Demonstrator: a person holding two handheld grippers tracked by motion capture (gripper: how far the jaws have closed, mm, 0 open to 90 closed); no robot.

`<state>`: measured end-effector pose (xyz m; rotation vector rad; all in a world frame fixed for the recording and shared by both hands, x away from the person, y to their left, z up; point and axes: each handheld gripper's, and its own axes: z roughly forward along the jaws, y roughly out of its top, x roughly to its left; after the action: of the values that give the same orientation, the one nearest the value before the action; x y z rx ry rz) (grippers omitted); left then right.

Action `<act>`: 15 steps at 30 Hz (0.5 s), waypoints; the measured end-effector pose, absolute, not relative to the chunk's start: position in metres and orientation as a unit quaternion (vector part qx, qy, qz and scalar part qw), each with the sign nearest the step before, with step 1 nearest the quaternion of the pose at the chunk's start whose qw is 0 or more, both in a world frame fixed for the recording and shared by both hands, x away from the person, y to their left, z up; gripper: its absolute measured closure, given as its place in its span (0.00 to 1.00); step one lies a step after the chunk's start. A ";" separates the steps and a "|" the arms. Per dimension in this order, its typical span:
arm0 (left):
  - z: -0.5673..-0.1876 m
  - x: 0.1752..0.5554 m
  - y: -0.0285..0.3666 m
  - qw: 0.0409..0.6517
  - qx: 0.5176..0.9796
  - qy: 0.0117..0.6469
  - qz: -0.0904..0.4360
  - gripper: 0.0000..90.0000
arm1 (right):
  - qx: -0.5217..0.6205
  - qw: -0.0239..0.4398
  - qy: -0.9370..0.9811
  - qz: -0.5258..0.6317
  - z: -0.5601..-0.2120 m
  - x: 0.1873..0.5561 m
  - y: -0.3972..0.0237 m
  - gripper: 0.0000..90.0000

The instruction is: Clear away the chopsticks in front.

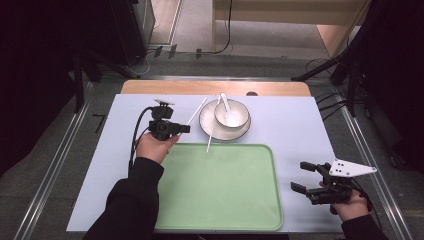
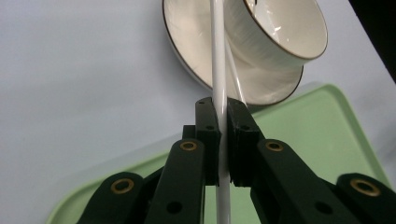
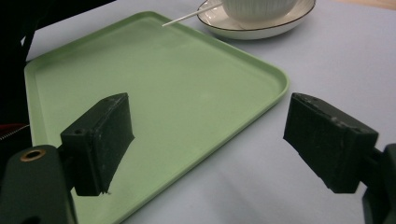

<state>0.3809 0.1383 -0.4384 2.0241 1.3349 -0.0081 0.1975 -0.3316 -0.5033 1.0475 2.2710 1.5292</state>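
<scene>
Chopstick (image 2: 218, 56) is the piece I have in hand: my left hand-held gripper (image 2: 222, 140) is pinched on the white stick, jaws pressed flat against it from both sides. In the left gripper view the stick runs straight up the middle of the frame, from between the jaws to the plate (image 2: 187, 51) and across its rim. In the high view the left hand-held gripper (image 1: 184, 128) sits left of centre, just off the upper left corner of the green tray (image 1: 260, 210).

A second chopstick (image 1: 213, 131) leans from the plate down toward the tray's far edge, its tip just over the rim. The bowl (image 1: 231, 114) stands on the plate with a white spoon (image 1: 225, 103) in it.

My right hand-held gripper (image 1: 303, 176) waits at the lower right of the high view, just off the tray's right edge, jaws spread wide and holding nothing.

I judge the work barely begun: one stick is gripped, and the tray is bare. Plate, bowl, spoon and both sticks have yet to be placed.
</scene>
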 end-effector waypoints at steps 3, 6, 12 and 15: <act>-0.440 0.368 0.144 0.355 0.780 0.516 -0.002 0.96 | 0.358 0.106 0.769 0.518 -0.503 0.197 -0.332 0.18; -0.442 0.356 0.152 0.360 0.776 0.518 -0.005 0.96 | 0.361 0.104 0.770 0.516 -0.504 0.197 -0.332 0.18; -0.447 0.334 0.169 0.360 0.770 0.526 -0.004 0.96 | 0.358 0.105 0.770 0.518 -0.504 0.197 -0.332 0.18; -0.448 0.323 0.175 0.360 0.769 0.529 -0.002 0.95 | 0.359 0.105 0.770 0.517 -0.504 0.197 -0.332 0.18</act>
<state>0.3228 0.1750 -0.4481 1.9814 1.3636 -0.0062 0.1970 -0.3323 -0.5038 1.0580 2.2684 1.5244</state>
